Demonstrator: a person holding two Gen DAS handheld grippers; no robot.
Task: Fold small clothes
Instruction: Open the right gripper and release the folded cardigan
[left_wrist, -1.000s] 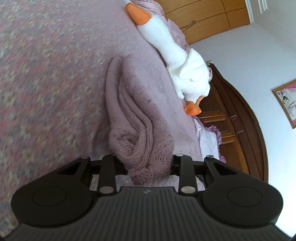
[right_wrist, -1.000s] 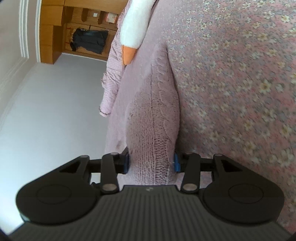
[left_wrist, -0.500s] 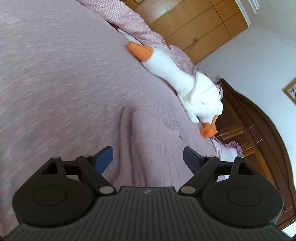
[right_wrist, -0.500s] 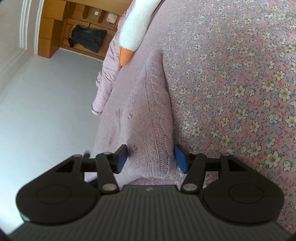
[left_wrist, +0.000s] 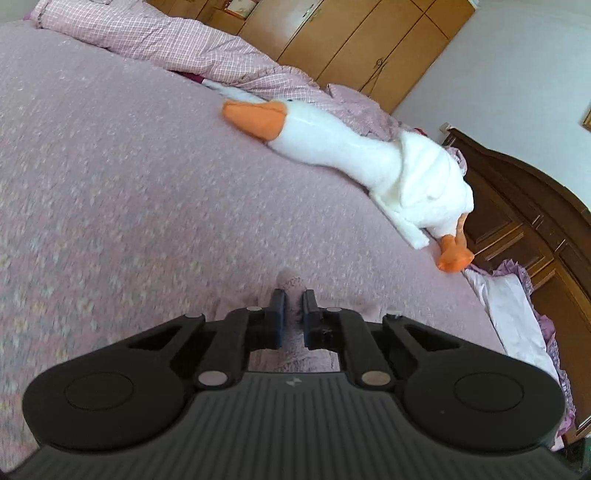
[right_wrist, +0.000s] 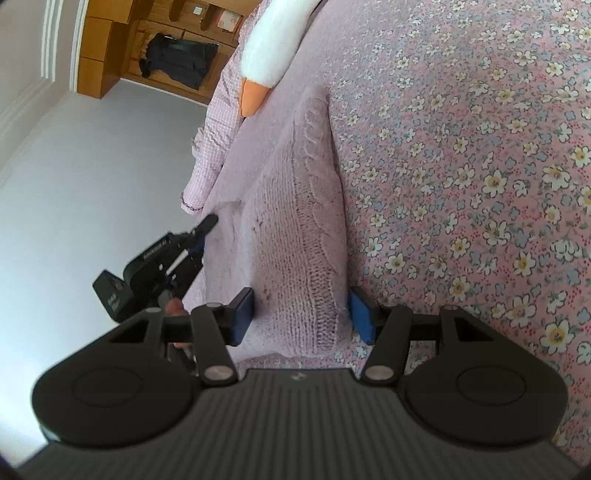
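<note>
A pink cable-knit sweater (right_wrist: 303, 229) lies folded in a long strip on the floral bedspread (right_wrist: 480, 184). My right gripper (right_wrist: 302, 317) is open, its blue pads on either side of the strip's near end. In the left wrist view only a small bunch of the sweater (left_wrist: 291, 284) shows, pinched between the nearly closed fingers of my left gripper (left_wrist: 293, 306). The right wrist view also shows the left gripper (right_wrist: 205, 225) at the sweater's left edge, with a person's finger behind it. The rest of the garment is hidden below the left gripper's body.
A white plush goose (left_wrist: 369, 166) with an orange beak and feet lies across the far side of the bed. Behind it are a checked pink duvet (left_wrist: 166, 44), a light wooden wardrobe (left_wrist: 351, 44) and a dark headboard (left_wrist: 517, 206). The bed edge drops off at the right.
The left gripper let go of the bundled sweater, opened wide, then shut on a small fold. The right gripper's pads eased apart and the sweater now lies flat.
</note>
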